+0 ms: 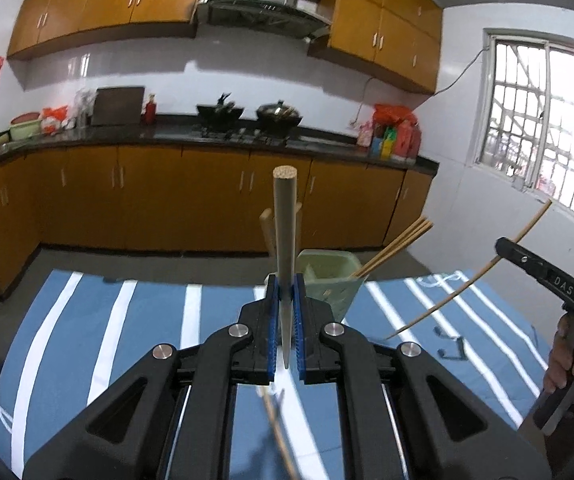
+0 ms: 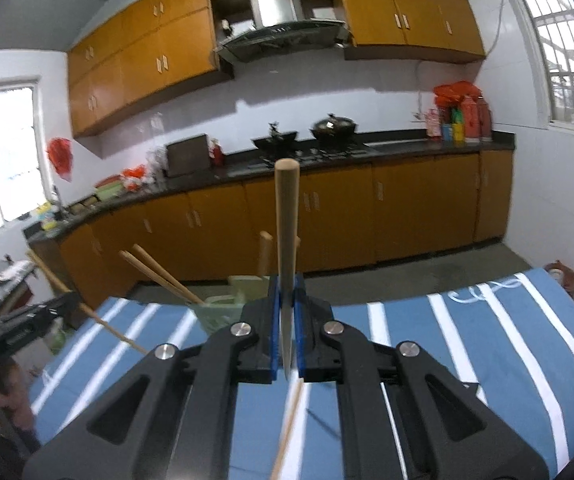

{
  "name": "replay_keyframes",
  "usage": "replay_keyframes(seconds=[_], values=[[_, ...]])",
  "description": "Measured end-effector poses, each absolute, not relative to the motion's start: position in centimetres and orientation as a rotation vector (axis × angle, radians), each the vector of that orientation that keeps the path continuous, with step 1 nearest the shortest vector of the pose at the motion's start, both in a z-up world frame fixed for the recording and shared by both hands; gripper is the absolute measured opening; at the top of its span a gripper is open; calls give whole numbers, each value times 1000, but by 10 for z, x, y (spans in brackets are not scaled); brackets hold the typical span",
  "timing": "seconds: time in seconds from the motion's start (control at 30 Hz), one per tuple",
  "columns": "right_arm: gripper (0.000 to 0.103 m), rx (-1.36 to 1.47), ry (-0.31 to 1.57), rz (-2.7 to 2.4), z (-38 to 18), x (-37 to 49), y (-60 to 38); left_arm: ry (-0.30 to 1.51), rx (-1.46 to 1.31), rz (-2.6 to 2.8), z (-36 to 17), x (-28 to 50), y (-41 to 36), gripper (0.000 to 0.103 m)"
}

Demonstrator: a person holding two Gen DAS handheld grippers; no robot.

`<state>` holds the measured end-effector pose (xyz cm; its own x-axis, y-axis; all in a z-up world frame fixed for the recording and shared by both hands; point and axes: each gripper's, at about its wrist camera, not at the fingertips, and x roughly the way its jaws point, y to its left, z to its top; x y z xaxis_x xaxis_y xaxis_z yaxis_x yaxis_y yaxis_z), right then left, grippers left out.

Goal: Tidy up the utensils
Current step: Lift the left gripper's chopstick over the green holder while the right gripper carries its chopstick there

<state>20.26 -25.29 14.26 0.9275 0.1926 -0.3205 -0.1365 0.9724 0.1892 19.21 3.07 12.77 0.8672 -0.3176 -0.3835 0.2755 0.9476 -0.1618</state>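
The left gripper (image 1: pixel 286 292) is clamped on a chopstick (image 1: pixel 285 248), long axis running forward and up. The right gripper (image 2: pixel 286 292) grips another chopstick (image 2: pixel 286 248) the same way. Just behind both stands the green holder (image 1: pixel 333 280) – chopsticks (image 1: pixel 397 246) lean in it – on the striped cloth (image 1: pixel 147 320).

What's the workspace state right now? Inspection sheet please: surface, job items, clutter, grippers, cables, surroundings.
Surface: blue cloth with white stripes over the table.
Job's things: green utensil holder with chopsticks leaning out; one loose chopstick lying on the cloth.
Clutter: small dark item on the cloth, kind unclear.
Grippers: left gripper and right gripper each clamp one chopstick.
Cables: wall cord by the window.
Surroundings: kitchen counter with two woks, orange cabinets, range hood.
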Motion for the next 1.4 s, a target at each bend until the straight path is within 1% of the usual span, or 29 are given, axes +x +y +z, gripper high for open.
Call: replay_keyframes(seconds=[0.3,0.47,0.67,0.9,1.2,1.33,1.37,1.4], values=[[8,157,198,197,186,215,-225,252,-137,-293,170,209,12,7],[8,142,161,182,191,242,-215,216,-178,-260,176,230,4,7],[8,124,202,173,173,282,-206,185,-175,-226,164,253,-7,7],[8,132,276,172,147,313,-204,193,-167,-214,146,269,-12,7],[8,128,317,181,130,324,-201,231,-158,-230,132,280,-17,7],[12,130,321,188,129,321,-199,259,-169,-235,130,281,-15,8],[12,130,319,189,129,320,-200,259,-169,-233,131,280,-13,10],[14,131,317,189,130,319,-200,257,-169,-232,131,280,-13,19]])
